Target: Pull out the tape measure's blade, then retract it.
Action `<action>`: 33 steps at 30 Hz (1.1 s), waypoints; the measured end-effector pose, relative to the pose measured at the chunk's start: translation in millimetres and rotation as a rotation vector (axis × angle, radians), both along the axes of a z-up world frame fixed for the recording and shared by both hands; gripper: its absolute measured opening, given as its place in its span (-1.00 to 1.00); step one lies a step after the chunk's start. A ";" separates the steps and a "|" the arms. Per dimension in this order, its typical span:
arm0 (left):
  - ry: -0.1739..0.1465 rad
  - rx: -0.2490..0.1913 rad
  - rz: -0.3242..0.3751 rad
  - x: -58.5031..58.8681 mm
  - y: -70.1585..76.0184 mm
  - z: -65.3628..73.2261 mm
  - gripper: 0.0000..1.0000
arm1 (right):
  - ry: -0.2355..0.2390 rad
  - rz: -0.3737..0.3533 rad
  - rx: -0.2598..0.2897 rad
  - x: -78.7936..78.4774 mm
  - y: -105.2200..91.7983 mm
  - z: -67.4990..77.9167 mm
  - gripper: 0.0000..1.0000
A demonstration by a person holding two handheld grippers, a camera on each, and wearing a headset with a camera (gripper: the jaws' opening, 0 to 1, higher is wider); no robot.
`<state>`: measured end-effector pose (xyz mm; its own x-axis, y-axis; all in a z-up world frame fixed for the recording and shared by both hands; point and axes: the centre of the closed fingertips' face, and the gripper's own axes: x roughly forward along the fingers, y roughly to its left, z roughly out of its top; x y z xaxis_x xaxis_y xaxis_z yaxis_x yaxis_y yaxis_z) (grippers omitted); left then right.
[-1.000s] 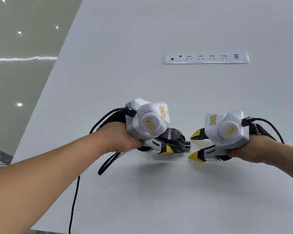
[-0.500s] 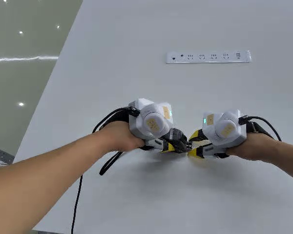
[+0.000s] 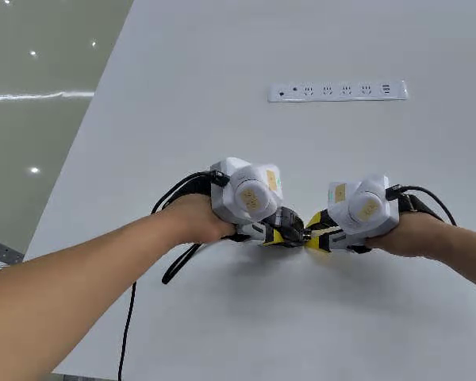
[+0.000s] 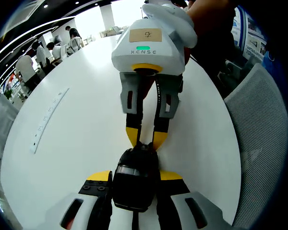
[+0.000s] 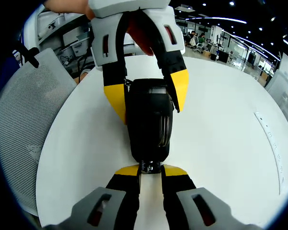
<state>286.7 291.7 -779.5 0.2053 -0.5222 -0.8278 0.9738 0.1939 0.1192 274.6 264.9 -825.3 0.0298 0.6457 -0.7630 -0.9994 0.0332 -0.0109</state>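
Observation:
A black tape measure (image 3: 291, 225) sits low over the white table (image 3: 222, 95), with my left gripper (image 3: 284, 231) shut on its body. In the left gripper view the case (image 4: 136, 181) stands between my yellow-tipped jaws. My right gripper (image 3: 311, 236) meets it from the right, its jaws drawn in on the blade's end hook (image 5: 150, 166) at the front of the case (image 5: 150, 120). No length of blade shows outside the case. The right gripper (image 4: 145, 139) faces me in the left gripper view, and the left gripper (image 5: 146, 93) straddles the case in the right gripper view.
A white power strip (image 3: 339, 90) lies farther back on the table. A black cable (image 3: 178, 262) trails off the left gripper toward the table's near edge. A grey mesh chair (image 4: 264, 120) stands beside the table. People stand far off in the room.
The right gripper has moved left to the tape measure and its jaws have narrowed from wide open onto the hook. The left gripper has kept its hold on the case.

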 end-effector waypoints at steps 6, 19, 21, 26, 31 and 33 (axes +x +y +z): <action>-0.004 0.007 -0.014 -0.2 -0.1 -0.6 -0.37 | -0.011 0.001 0.004 0.3 -0.1 0.3 -0.75; -0.007 0.013 -0.019 -0.1 0.7 -0.9 -0.40 | -0.023 -0.008 0.010 1.3 -1.9 0.5 -0.78; -0.010 0.014 -0.022 0.2 0.9 -1.1 -0.40 | -0.025 -0.007 0.007 1.0 -2.5 0.5 -0.79; -0.009 0.013 -0.019 -0.4 0.8 -0.8 -0.40 | -0.020 -0.008 0.003 2.0 -10.0 0.4 -0.79; -0.004 0.011 -0.016 0.0 1.3 -0.8 -0.40 | -0.018 -0.012 0.002 0.8 -17.7 2.6 -0.79; -0.004 0.010 -0.016 0.1 1.3 -0.9 -0.40 | -0.019 -0.012 0.002 -0.2 -19.2 3.2 -0.79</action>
